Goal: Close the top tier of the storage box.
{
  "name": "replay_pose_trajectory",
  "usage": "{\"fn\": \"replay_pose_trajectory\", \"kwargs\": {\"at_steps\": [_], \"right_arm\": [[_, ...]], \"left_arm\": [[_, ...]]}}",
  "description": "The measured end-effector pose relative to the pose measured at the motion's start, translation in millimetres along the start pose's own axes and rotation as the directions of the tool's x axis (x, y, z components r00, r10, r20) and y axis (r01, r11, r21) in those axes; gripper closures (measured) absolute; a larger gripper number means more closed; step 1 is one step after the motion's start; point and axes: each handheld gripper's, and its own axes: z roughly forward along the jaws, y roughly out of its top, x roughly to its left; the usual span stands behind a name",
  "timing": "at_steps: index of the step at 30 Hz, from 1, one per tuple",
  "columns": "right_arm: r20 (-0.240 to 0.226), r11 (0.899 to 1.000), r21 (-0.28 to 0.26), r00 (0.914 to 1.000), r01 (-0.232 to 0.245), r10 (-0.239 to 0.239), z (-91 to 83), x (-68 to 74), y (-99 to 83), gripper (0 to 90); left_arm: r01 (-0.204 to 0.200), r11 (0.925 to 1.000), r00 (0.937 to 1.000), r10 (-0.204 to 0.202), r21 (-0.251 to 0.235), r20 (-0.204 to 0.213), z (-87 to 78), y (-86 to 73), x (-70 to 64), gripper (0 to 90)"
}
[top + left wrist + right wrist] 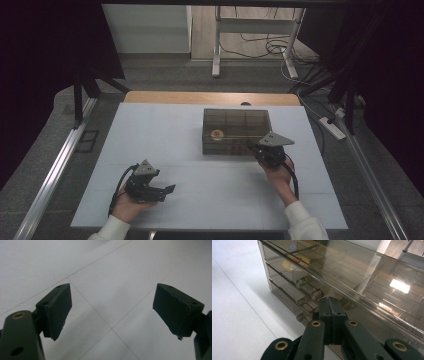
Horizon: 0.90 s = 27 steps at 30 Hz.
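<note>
White worktop [165, 135] carries one smoky transparent plastic drawer box [235, 130] at centre-right. My right gripper [329, 312], jaws pressed together empty, points at its drawer knobs; my left gripper [112, 310] rests low, spread wide, empty.

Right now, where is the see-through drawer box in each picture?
High view: the drawer box sits at the middle of the white table, just beyond the right gripper.
Left gripper view: open jaws above bare table.
Right gripper view: the box spans the top and right, its knobs just past the closed jaws.
Shared landmark: the table's thin seam lines.
</note>
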Motion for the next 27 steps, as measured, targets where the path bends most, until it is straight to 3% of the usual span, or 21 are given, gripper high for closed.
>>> {"fn": "replay_pose_trajectory", "kwargs": {"at_steps": [19, 21, 26, 27], "right_arm": [[-0.075, 1.000, 0.011, 0.9971, 0.013, -0.012, -15.4, 5.1, -8.6, 87.4], [-0.082, 1.000, 0.020, 0.9966, 0.007, -0.006, -18.0, 4.6, -10.8, 80.8], [-0.062, 0.999, 0.025, 0.9975, -0.032, 0.033, -26.4, 5.3, -16.8, 42.9], [-0.056, 0.999, 0.034, 0.9978, -0.033, 0.035, -27.9, 5.2, -17.6, 39.2]], "left_arm": [[0.009, 1.0000, 0.9999, -0.009, -0.002, -0.008, 0.7, -2.6, 0.4, 16.3], [0.009, 1.0000, 0.9999, -0.009, -0.003, -0.008, 0.7, -2.5, 0.6, 16.3], [0.010, 1.0000, 0.9999, -0.010, -0.002, -0.006, 1.8, -2.9, 1.4, 16.3], [0.009, 1.0000, 0.9999, -0.009, -0.002, -0.006, 2.2, -2.7, 1.3, 16.3]]}}
